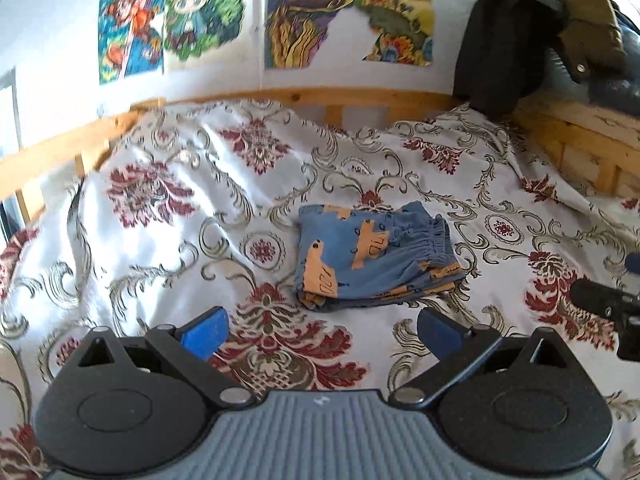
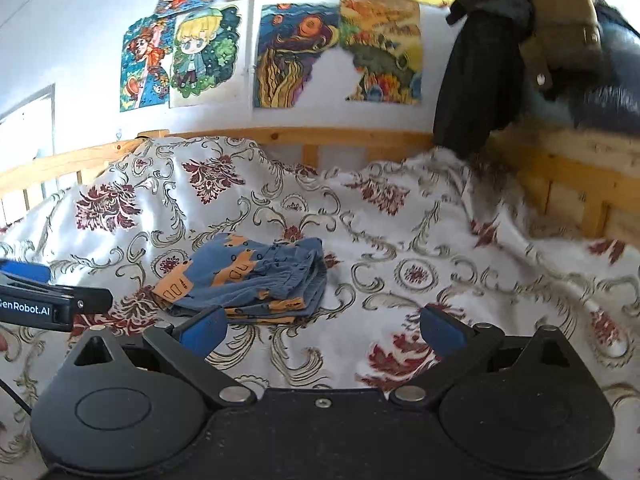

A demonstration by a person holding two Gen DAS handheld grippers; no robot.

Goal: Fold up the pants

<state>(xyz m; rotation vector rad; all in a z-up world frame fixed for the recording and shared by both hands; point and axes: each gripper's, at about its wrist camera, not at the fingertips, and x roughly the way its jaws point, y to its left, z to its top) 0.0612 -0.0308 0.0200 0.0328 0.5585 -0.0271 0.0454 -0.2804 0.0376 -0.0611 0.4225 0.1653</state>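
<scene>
I see left gripper (image 1: 322, 334) fingers spread wide, nothing between them; right gripper (image 2: 324, 332) same, spread and empty; both hover above the bedspread (image 1: 168, 240), clear of the cloth; pants (image 1: 372, 256) lie folded in a compact stack mid-bed, well short of the wooden rail (image 1: 320, 98) at the far edge; dark jacket (image 1: 508, 36) hangs at the far right corner.

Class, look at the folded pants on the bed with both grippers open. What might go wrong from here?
1. The pants lie folded in layers on a rumpled bedspread; a nudge there may tip the layers askew.
2. The left gripper and right gripper are open and close to the pants; a finger could snag an edge and undo the fold.
</scene>
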